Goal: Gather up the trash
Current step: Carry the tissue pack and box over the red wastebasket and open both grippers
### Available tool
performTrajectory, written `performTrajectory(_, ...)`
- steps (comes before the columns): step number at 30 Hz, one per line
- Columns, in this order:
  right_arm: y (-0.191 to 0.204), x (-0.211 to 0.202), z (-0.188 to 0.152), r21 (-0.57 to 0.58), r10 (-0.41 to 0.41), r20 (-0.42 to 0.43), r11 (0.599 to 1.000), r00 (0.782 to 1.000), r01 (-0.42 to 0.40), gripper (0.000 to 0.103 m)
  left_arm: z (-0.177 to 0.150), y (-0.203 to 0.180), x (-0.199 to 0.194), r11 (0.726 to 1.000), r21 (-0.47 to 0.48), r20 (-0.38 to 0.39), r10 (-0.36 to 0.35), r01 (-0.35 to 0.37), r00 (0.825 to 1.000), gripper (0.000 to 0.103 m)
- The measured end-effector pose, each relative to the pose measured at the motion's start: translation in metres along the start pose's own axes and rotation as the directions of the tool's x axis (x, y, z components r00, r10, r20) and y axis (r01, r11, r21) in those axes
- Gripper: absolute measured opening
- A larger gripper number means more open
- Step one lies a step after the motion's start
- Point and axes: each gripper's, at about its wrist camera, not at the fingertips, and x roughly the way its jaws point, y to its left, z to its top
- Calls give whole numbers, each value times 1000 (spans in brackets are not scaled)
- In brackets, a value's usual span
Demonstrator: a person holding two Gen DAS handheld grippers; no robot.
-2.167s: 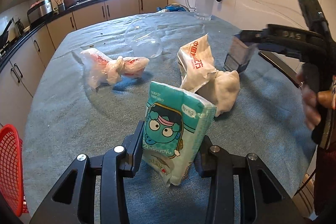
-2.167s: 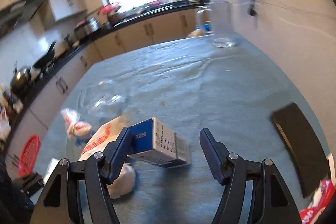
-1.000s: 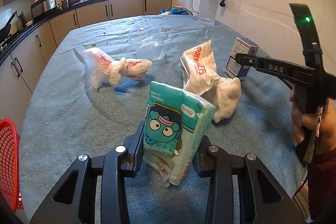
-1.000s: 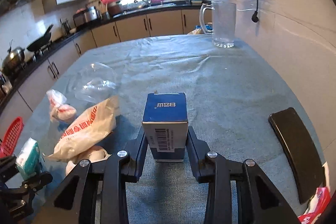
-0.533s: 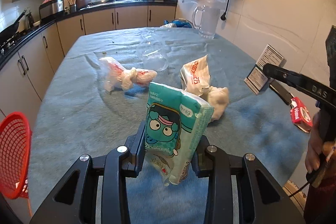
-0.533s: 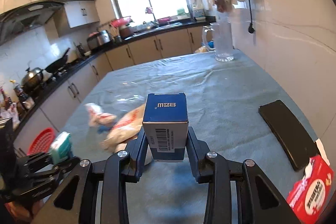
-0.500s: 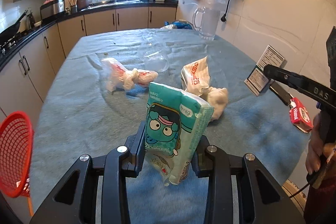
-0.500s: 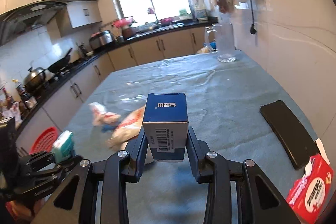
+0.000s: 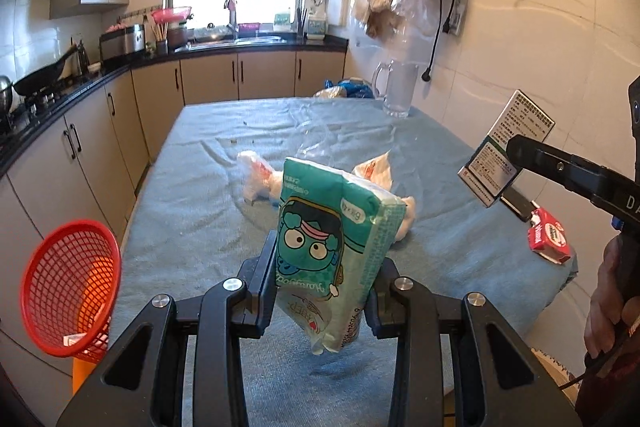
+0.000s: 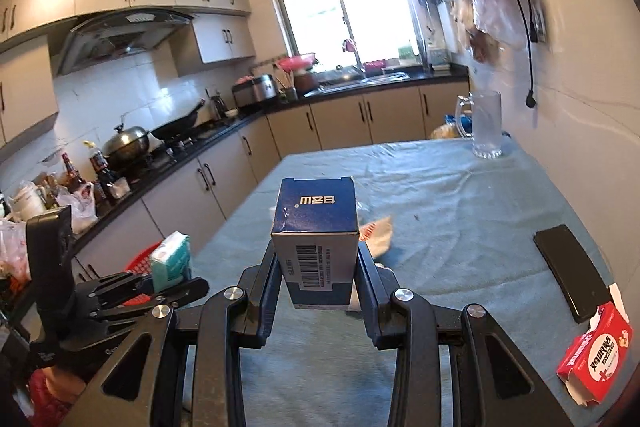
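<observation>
Two items clamped above the bench (image 9: 192, 195).
Teal cartoon-printed tissue pack (image 9: 332, 247), tilted upright, is clamped by left gripper (image 9: 320, 291); blue cardboard box (image 10: 316, 239), upright with base hidden, by right gripper (image 10: 316, 291).

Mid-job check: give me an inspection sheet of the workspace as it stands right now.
Surface: table under wrinkled blue cloth.
Job's things: tissue pack and blue box held aloft; tied plastic bag, paper bag on cloth; red basket off left edge.
Clutter: glass pitcher, black phone, red packet.
Claws: left claw and right claw both shut on loads.
Cables: black cord hanging on wall.
Surroundings: kitchen cabinets, sink, window.
</observation>
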Motion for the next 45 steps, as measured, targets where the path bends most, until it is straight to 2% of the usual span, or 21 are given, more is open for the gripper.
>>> performTrajectory(5,5,-10,5,-5,20,16,1000,1000,-20,38,6,-8,-16,1000,20,34,-10,9,999,34)
performTrajectory(11,4,-1,11,8,53,2,999,999,-53,38,9,-4,-17,1000,18,28,1,-1,1000,34)
performTrajectory(23,-1,62,5,43,107,-111,994,988,-103,38,10,35,14,998,-46,-20,32,-33,999,34)
performTrajectory(35,6,131,5,53,169,-223,985,960,-162,38,10,72,57,993,-96,-71,68,-75,995,34)
performTrajectory(45,41,165,7,35,228,-275,973,934,-227,38,4,110,48,978,-160,-67,125,-134,990,34)
